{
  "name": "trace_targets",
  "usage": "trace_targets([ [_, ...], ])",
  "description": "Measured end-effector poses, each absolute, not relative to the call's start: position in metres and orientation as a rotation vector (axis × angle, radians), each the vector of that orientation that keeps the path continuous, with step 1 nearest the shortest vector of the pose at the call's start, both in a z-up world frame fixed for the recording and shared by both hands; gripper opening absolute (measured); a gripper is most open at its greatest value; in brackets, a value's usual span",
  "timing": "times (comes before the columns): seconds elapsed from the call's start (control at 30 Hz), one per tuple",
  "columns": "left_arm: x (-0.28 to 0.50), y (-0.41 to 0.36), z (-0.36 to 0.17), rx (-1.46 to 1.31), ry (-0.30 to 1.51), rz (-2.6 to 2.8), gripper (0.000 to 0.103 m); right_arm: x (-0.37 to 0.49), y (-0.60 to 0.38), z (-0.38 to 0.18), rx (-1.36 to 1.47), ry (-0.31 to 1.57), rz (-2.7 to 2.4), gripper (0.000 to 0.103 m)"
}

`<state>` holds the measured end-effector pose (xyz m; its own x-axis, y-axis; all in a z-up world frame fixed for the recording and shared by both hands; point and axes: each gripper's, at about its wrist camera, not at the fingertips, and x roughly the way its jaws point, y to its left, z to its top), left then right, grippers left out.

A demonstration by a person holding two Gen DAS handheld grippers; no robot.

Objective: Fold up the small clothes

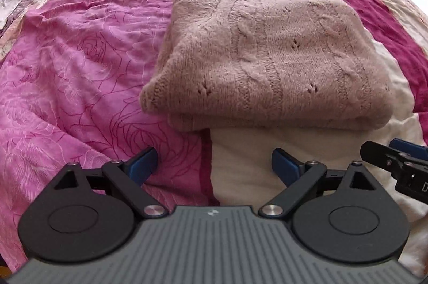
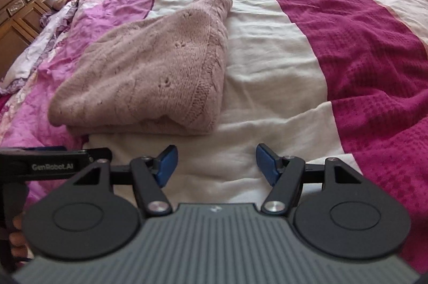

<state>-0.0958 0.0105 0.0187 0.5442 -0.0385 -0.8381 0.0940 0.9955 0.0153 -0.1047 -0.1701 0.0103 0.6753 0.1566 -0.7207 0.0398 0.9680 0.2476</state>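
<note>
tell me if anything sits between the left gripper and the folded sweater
Nothing visible does. The left gripper is open and empty, with only bare bedspread between it and the near edge of the folded sweater. The right gripper, also open, is off to the side, not in that path.

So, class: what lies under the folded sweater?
The sweater rests on the bedspread, across its pink and white stripes. Its own lower folded layers show at the near edge; anything between them is hidden.
</note>
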Motion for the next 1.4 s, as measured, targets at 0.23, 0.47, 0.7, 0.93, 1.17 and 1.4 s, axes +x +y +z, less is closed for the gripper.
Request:
trace_targets([
  [0.23, -0.0947, 0.0108, 0.0163, 0.062, 0.999, -0.071, 0.097, -0.1017, -0.1674, 0.0074, 0.245, 0.836, 0.072, 0.073],
  [0.47, -0.0928, 0.0080, 0.0154, 0.076, 1.002, -0.067, 0.099, -0.1013, -0.1673, 0.0065, 0.244, 0.836, 0.073, 0.073],
  [0.7, -0.0932, 0.0084, 0.0151, 0.077, 1.001, -0.068, 0.099, -0.1012, -0.1673, 0.0065, 0.244, 0.837, 0.073, 0.073],
  [0.93, -0.0932, 0.0080, 0.0149, 0.076, 1.002, -0.068, 0.099, -0.1011, -0.1671, 0.0064, 0.243, 0.838, 0.073, 0.073],
  [1.17, -0.0931, 0.0078, 0.0151, 0.076, 1.002, -0.068, 0.099, -0.1012, -0.1669, 0.0067, 0.244, 0.838, 0.072, 0.073],
  [1.4, -0.0932, 0.0078, 0.0149, 0.077, 1.001, -0.068, 0.099, -0.1013, -0.1669, 0.0068, 0.243, 0.838, 0.072, 0.073],
])
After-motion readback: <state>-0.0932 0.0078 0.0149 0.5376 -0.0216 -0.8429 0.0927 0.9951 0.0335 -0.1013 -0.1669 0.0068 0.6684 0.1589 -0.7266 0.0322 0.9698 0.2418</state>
